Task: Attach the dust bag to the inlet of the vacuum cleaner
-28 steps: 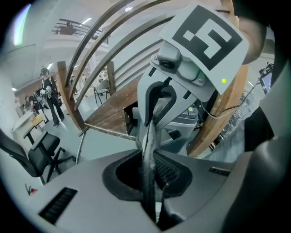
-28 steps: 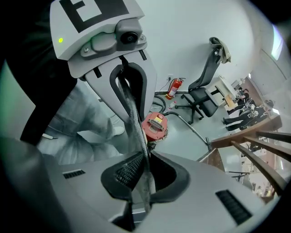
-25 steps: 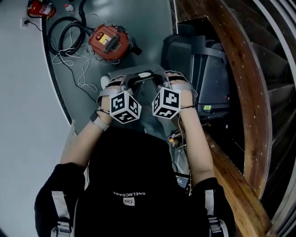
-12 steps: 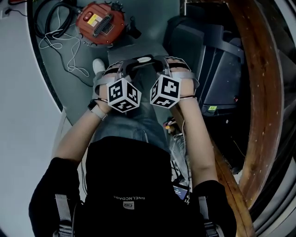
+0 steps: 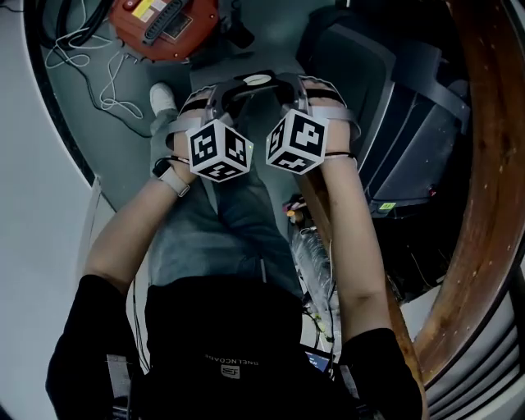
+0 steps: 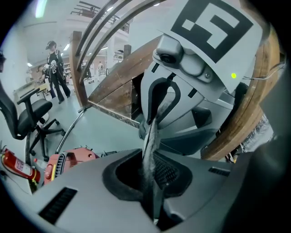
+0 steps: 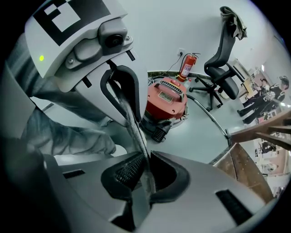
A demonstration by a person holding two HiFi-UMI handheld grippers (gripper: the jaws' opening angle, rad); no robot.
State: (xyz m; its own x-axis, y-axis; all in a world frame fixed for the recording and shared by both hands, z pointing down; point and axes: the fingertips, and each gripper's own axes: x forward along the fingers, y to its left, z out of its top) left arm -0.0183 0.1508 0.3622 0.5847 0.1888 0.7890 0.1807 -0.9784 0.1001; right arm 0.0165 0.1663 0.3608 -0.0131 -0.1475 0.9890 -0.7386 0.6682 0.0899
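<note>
A grey dust bag (image 5: pixel 246 156) hangs between my two grippers, its dark collar with a white ring (image 5: pixel 257 79) stretched from one to the other. My left gripper (image 5: pixel 217 105) is shut on one edge of the bag (image 6: pixel 150 145), and my right gripper (image 5: pixel 289 97) is shut on the opposite edge (image 7: pixel 134 129). Each gripper view shows the other gripper facing it, with the fabric strip running into the closed jaws. The red vacuum cleaner (image 5: pixel 160 20) stands on the floor beyond the bag, apart from it, and shows again in the gripper views (image 7: pixel 166 98) (image 6: pixel 68 161).
White and black cables (image 5: pixel 98 82) lie by the vacuum. A dark machine (image 5: pixel 385 107) and a curved wooden rail (image 5: pixel 484 164) bound the right side. A fire extinguisher (image 7: pixel 187 66) and an office chair (image 7: pixel 225 54) stand farther off. People (image 6: pixel 54 68) stand in the distance.
Both hands have come down with the bag held between them. In the head view the vacuum has slid to the top edge and the grippers sit higher in the picture.
</note>
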